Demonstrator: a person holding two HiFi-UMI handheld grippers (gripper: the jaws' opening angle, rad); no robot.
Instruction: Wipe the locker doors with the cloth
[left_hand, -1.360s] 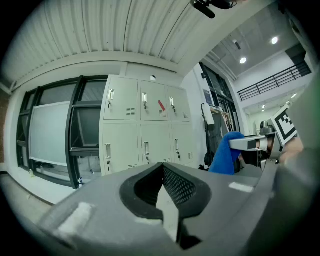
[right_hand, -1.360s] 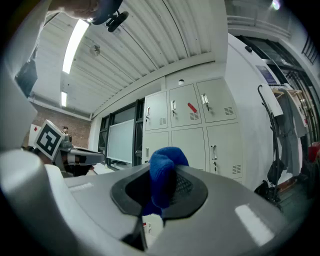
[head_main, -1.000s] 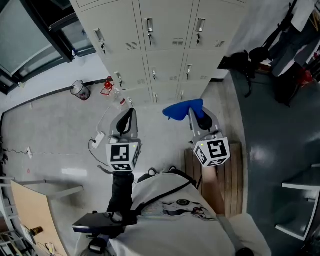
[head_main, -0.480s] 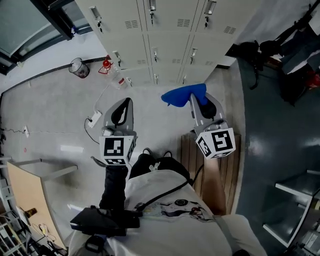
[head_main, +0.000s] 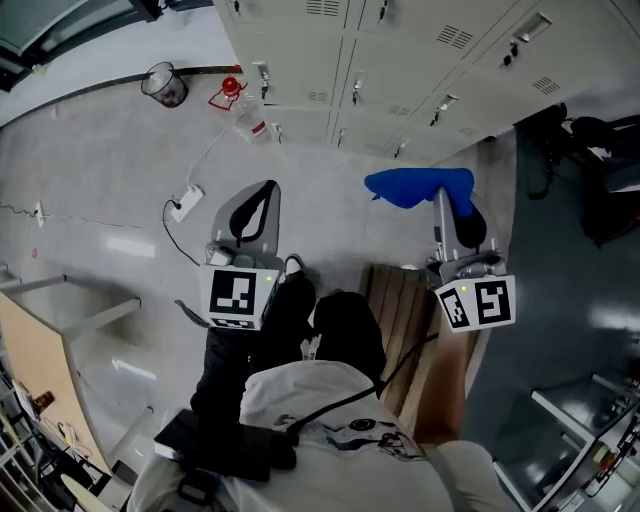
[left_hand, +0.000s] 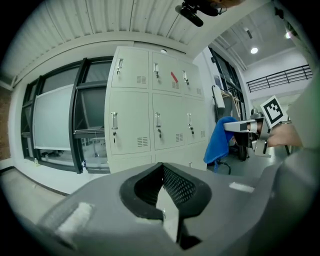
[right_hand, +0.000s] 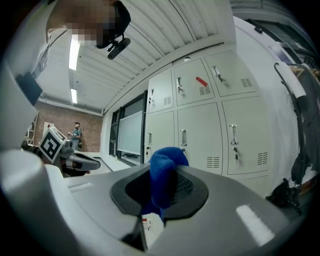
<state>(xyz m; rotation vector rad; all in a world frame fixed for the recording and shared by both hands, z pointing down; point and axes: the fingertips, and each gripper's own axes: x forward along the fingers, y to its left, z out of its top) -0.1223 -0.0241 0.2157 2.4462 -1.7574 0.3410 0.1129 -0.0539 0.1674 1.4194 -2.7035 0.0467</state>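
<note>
A bank of pale grey locker doors (head_main: 400, 60) stands ahead of me, seen upright in the left gripper view (left_hand: 155, 115) and in the right gripper view (right_hand: 210, 125). The blue cloth (head_main: 420, 187) hangs bunched from my right gripper (head_main: 452, 200), which is shut on it (right_hand: 165, 167), a short way off the lockers. From the left gripper view the cloth (left_hand: 218, 140) droops below the right gripper (left_hand: 245, 127). My left gripper (head_main: 265, 192) is held level with it, further left, shut with nothing in it (left_hand: 162, 170).
A wooden bench (head_main: 400, 310) lies under my right arm. A mesh bin (head_main: 165, 85), a red object (head_main: 228, 92), a plastic bottle (head_main: 250, 120) and a power strip with cable (head_main: 185, 203) sit near the lockers' left end. Dark bags (head_main: 590, 160) are at right.
The right gripper with the cloth has shifted to the right, and the lockers now slant across the top of the head view. The left gripper has hardly moved.
</note>
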